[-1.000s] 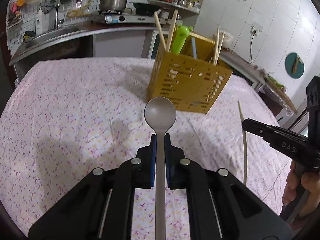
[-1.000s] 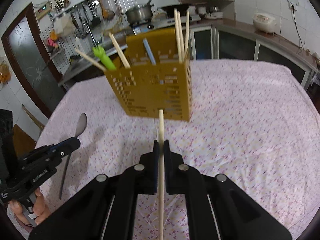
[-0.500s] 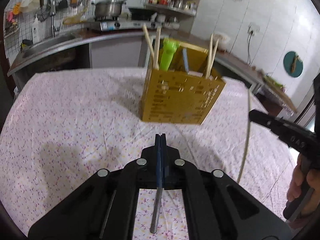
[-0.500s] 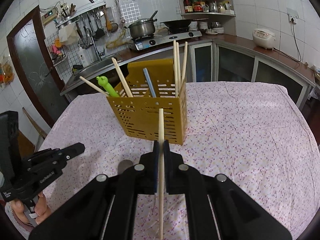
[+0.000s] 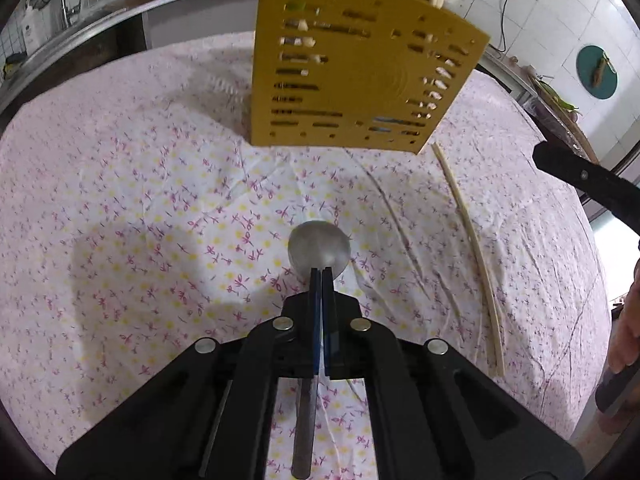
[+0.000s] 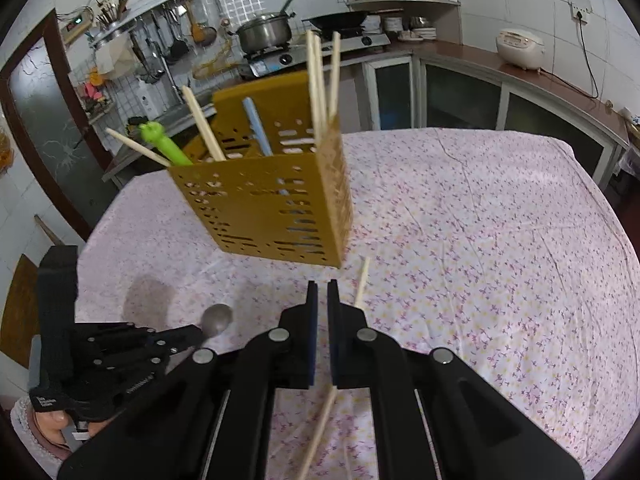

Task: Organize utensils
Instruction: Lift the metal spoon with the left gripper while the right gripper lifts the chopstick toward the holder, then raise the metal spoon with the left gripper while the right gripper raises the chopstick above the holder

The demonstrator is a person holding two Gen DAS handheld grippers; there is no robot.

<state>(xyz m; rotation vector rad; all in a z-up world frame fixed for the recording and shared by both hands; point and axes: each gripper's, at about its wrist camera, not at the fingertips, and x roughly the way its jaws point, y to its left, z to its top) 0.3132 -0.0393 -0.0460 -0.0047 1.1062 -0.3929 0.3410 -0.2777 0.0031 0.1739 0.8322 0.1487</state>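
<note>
A yellow slotted utensil holder [image 5: 360,68] [image 6: 268,208] stands on the flowered cloth with chopsticks, a green handle and a blue handle in it. The metal spoon [image 5: 319,248] [image 6: 218,318] lies flat on the cloth. My left gripper [image 5: 322,270] [image 6: 196,332] hovers over the spoon's neck, shut, with nothing between its pads. A pale chopstick [image 5: 472,240] [image 6: 362,280] lies on the cloth and runs under my right gripper [image 6: 323,286] [image 5: 560,166]. That gripper is shut to a thin slit and grips nothing.
The cloth-covered table [image 6: 500,240] stretches wide to the right of the holder. A kitchen counter with a pot, stove and rice cooker [image 6: 520,46] lines the far walls. A person's hand [image 5: 626,328] holds the right gripper's handle at the frame edge.
The spoon has left my left gripper's pads and now lies on the cloth; that gripper dipped lower, nearer the holder. The chopstick is out of my right gripper and rests on the cloth.
</note>
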